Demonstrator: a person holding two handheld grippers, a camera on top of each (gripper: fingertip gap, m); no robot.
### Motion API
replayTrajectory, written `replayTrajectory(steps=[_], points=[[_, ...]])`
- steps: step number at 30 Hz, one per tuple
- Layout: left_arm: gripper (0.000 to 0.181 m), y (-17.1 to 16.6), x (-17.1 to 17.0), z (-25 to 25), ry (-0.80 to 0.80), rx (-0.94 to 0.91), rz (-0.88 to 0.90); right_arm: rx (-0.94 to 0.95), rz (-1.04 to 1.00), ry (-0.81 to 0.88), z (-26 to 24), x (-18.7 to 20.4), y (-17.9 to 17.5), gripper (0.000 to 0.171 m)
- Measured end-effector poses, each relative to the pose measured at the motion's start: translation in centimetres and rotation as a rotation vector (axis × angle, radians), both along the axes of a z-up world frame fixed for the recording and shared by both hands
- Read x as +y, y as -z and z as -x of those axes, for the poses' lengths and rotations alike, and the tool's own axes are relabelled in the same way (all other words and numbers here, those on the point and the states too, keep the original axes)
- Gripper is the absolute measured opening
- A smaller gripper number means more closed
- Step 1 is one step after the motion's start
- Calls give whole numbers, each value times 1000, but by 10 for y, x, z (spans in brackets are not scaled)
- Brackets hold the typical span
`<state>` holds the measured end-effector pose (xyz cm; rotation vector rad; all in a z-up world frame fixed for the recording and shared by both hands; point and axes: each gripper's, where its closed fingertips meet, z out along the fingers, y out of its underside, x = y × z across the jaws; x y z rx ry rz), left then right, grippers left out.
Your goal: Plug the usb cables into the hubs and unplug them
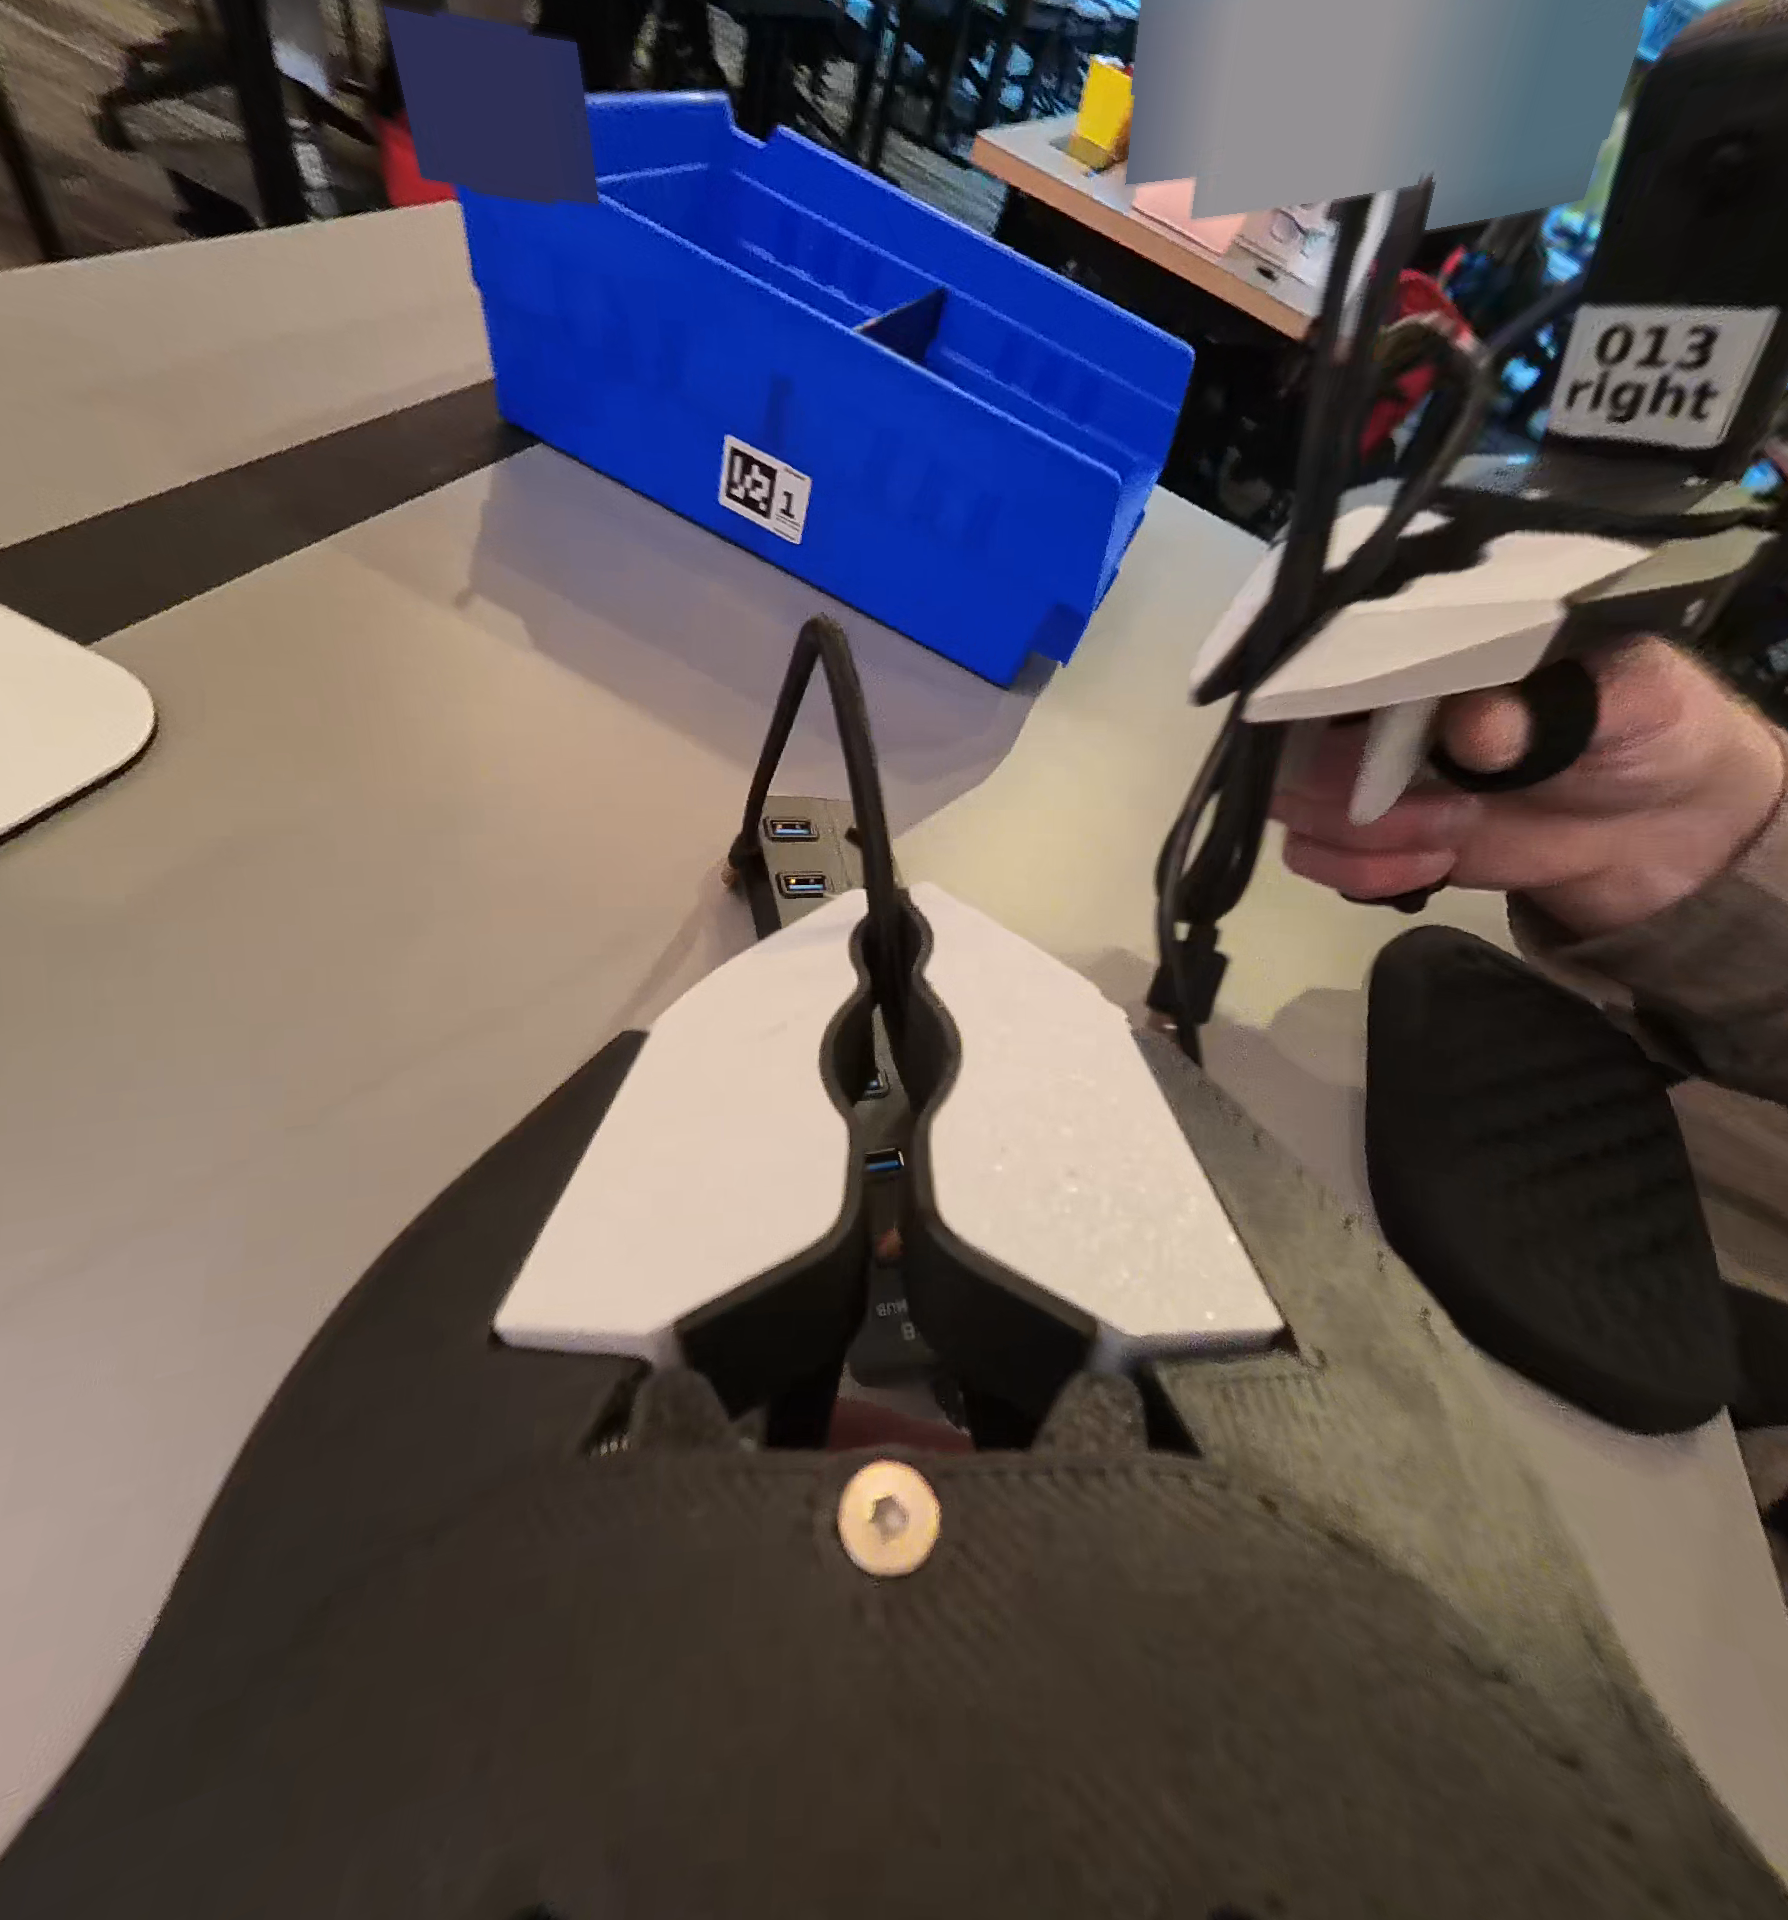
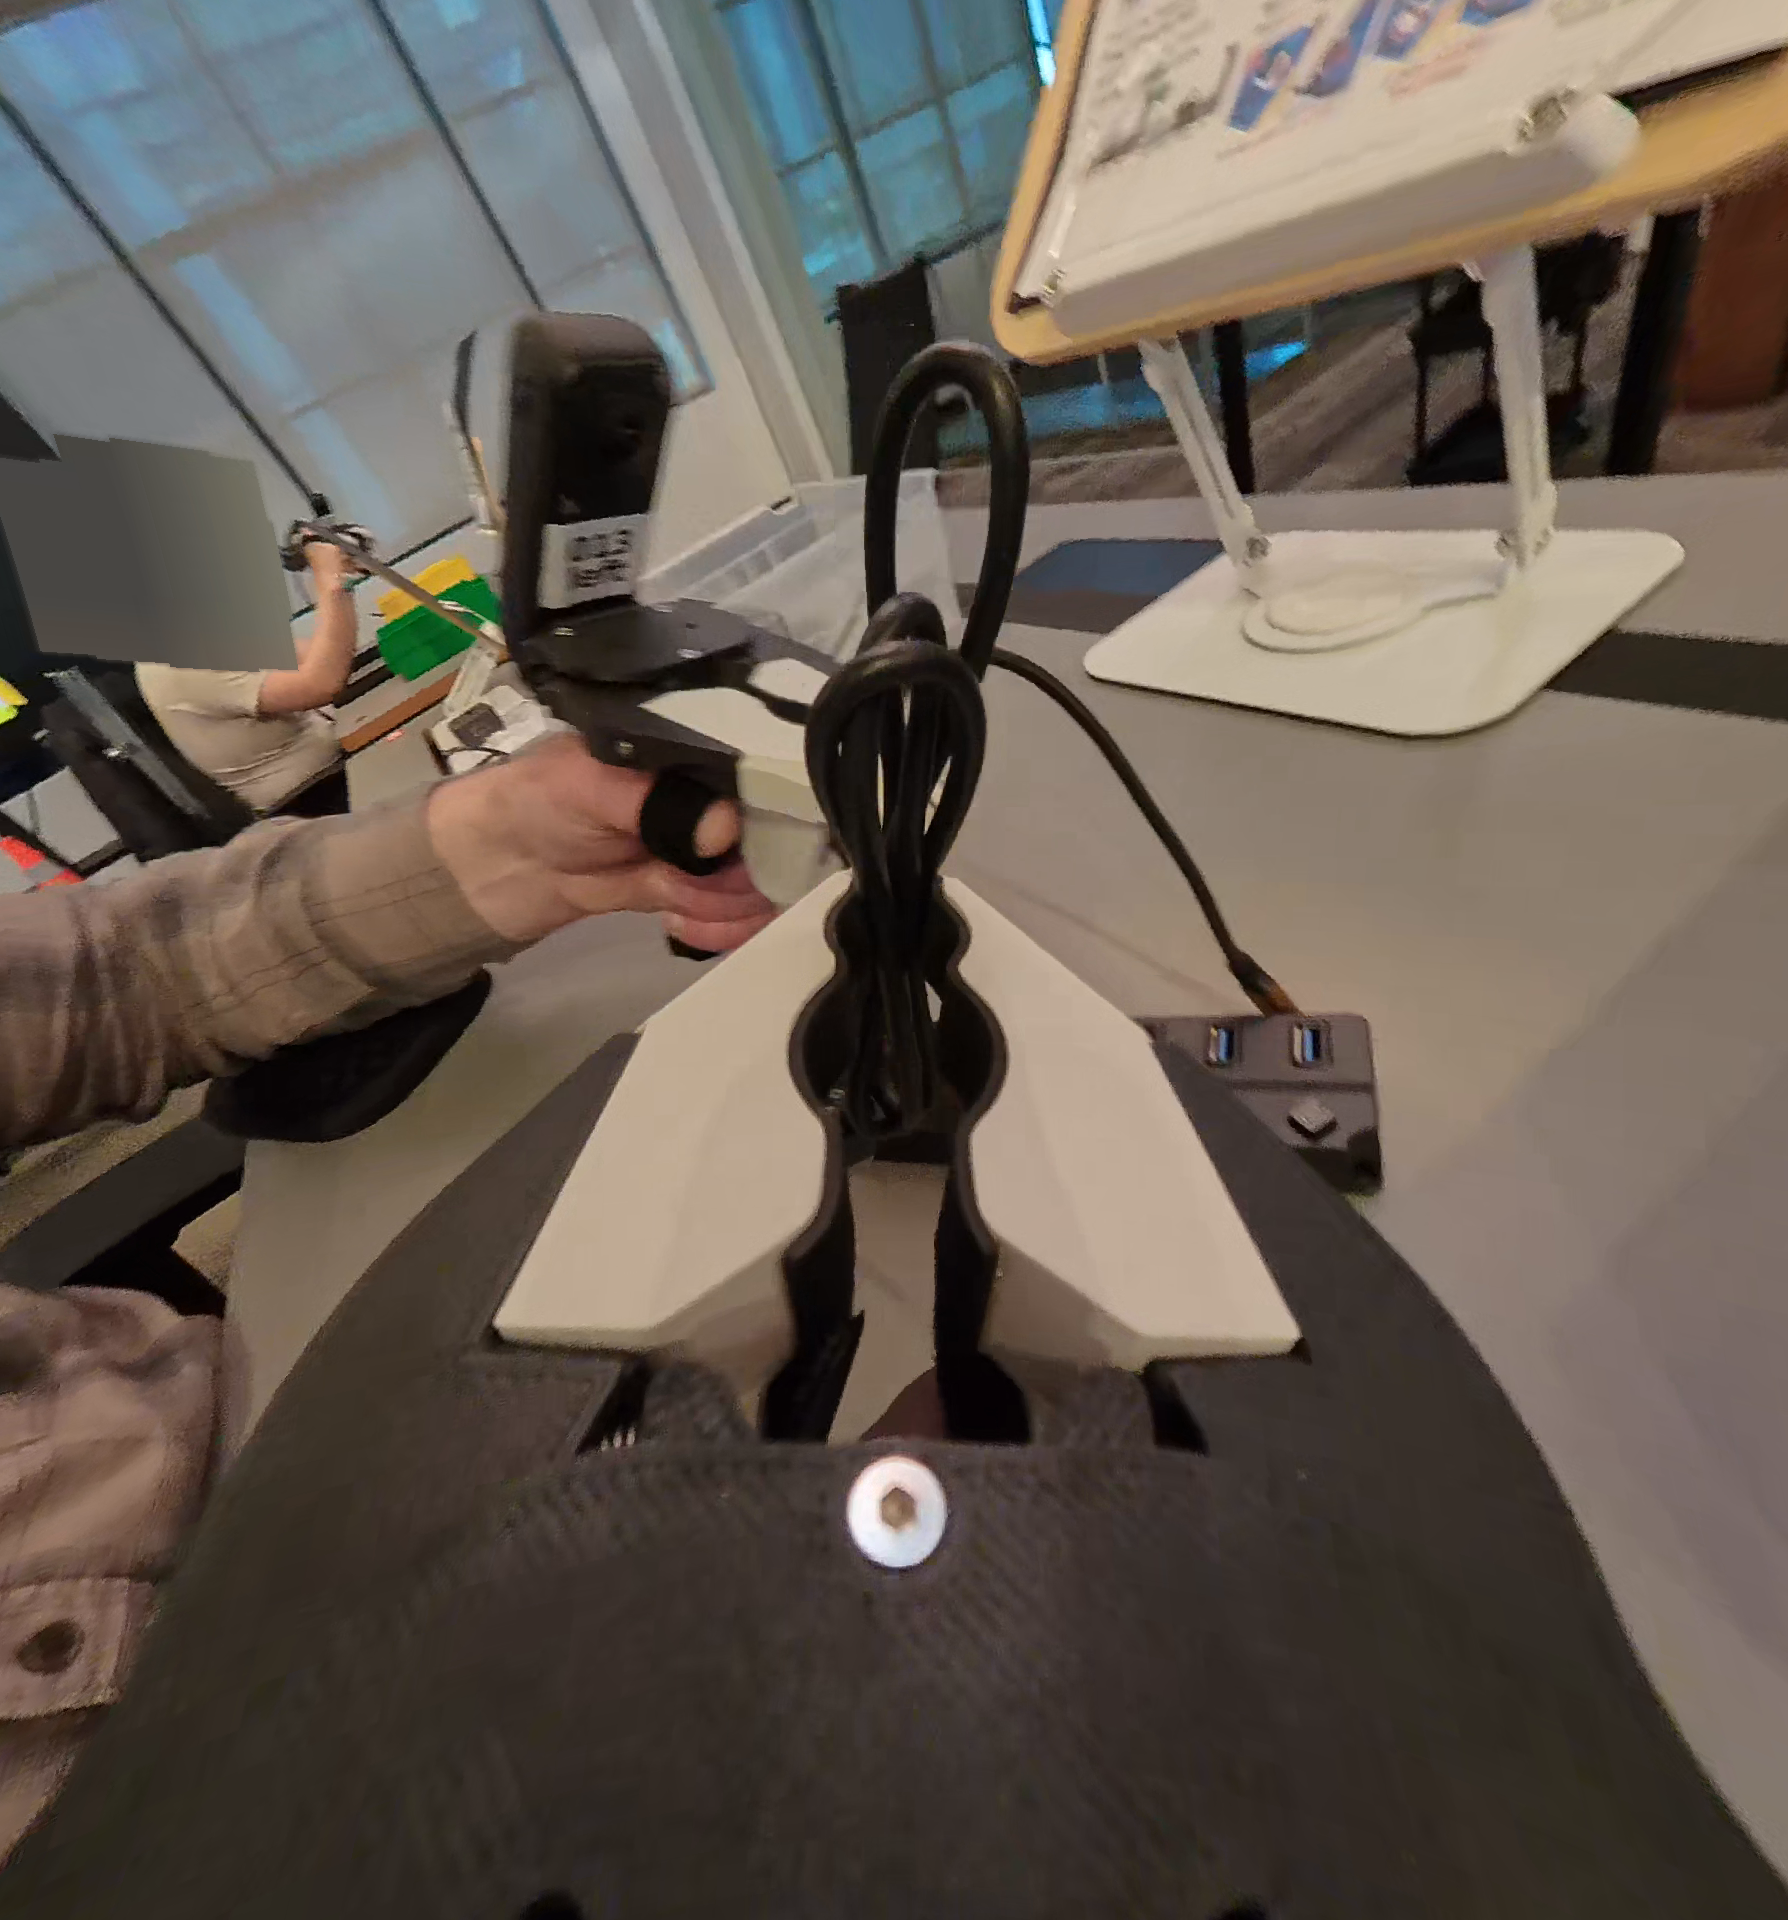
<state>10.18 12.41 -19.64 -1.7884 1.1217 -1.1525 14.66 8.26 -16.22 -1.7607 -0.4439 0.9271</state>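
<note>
Each handheld tool has a broad black body of coarse, woven-looking printed plastic, with a single silver hex-socket screw [image 1: 888,1518] set in the middle near the jaws. From it reach two matte white wedge-shaped fingers [image 1: 703,1174] lined along their inner edges with black wavy pads. The left gripper [image 2: 796,790], seen from the other side, carries a rounded black upright block with a white label, a black plate dotted with small screws, and a black loop trigger. The right gripper [image 1: 1285,655] bears the same block, label and trigger. The person's sleeve [image 2: 194,935] is a faded beige plaid, with a brown cuff button [image 2: 48,1647].
</note>
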Motion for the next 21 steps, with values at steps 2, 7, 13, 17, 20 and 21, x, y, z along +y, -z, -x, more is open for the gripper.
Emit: replayTrajectory(steps=[2,7,13,17,20,21], points=[[0,-1,0,8,-79,-13,-15,-19,45,24,-2,5,12,6],[0,7,-19,18,-135,11,2,-88,143,48,4,15,44,6],[45,4,-29,43,-68,-9,27,-133,192,44,14,17,60,6],[62,16,-26,71,-2,37,133,-151,218,55,15,16,65,6],[67,43,-38,77,66,119,193,-160,252,53,16,16,72,6],[67,52,-45,76,89,154,205,-163,261,57,17,16,75,6]])
